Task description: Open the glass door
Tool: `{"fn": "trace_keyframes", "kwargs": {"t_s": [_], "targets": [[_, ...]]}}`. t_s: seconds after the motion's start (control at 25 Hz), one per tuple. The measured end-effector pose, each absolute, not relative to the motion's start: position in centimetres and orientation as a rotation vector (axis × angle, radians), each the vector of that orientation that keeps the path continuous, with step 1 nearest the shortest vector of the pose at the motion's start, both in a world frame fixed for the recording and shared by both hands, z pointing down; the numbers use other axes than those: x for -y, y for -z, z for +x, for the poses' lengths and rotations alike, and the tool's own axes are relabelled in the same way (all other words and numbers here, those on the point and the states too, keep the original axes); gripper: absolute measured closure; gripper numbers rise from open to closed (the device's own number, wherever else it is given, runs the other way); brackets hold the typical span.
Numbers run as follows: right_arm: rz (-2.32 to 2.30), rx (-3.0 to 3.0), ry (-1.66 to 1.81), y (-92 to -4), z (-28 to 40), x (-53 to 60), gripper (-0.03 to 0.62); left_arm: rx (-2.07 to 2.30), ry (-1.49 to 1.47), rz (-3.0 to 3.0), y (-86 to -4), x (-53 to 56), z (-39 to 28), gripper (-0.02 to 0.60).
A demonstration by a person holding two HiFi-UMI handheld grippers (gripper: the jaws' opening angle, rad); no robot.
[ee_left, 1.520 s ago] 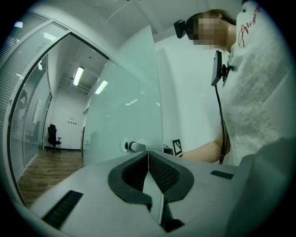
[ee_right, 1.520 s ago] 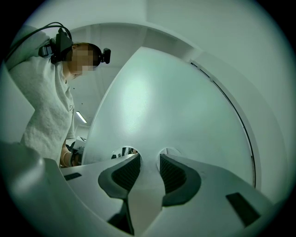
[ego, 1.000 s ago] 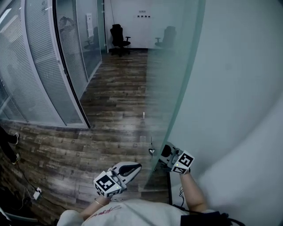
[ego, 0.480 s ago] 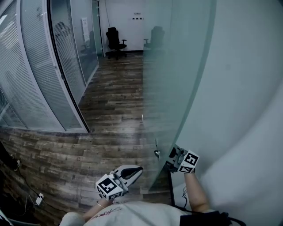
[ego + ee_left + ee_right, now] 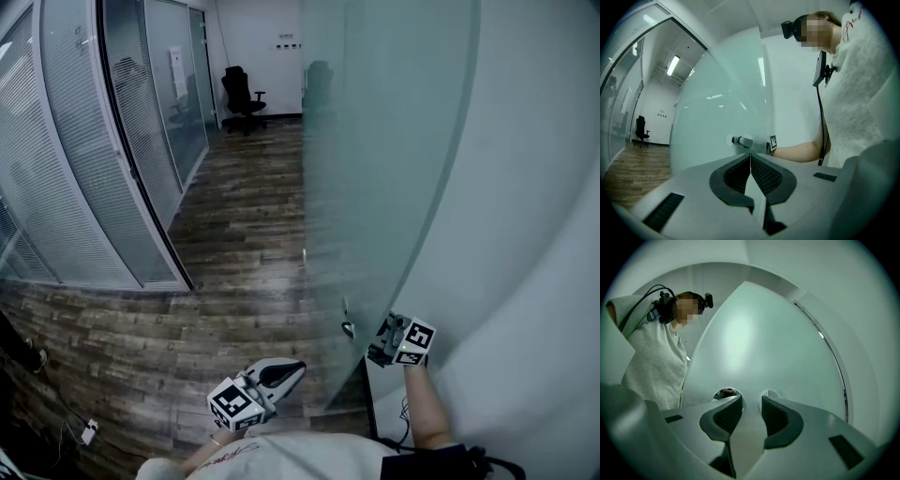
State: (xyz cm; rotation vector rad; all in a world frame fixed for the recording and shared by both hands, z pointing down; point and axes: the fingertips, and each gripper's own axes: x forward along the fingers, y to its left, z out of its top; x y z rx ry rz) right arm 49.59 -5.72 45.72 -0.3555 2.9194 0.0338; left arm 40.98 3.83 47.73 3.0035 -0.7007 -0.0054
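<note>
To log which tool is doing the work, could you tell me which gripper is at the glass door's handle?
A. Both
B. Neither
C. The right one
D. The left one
C: the right gripper grips the door handle at the edge of the glass door, while the left gripper hangs apart from it, jaws together on nothing.

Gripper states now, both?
Left gripper: closed, empty.
Right gripper: closed on the grey metal handle of the frosted glass door.
</note>
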Motion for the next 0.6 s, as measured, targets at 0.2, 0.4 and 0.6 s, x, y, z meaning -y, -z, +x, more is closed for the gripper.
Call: {"fn": "trace_keyframes", "kwargs": {"t_s": [0.2, 0.4, 0.6], "targets": [[-0.337, -2.924, -0.003, -45.8, 50.1, 5.8, 0.456, 0.688, 0.010, 2.993, -48.1, -3.8, 40.6, 0.563], [-0.281, -2.938, 0.074, -46.0, 50.8, 5.7, 0.456, 0.688, 0.008, 2.960, -48.9, -3.8, 40.0, 0.563], [-0.276, -2.986, 0.051, -46.0, 51.1, 5.6, 0.456, 0.678, 0.014, 2.950, -48.8, -3.5, 39.9, 0.563]]}}
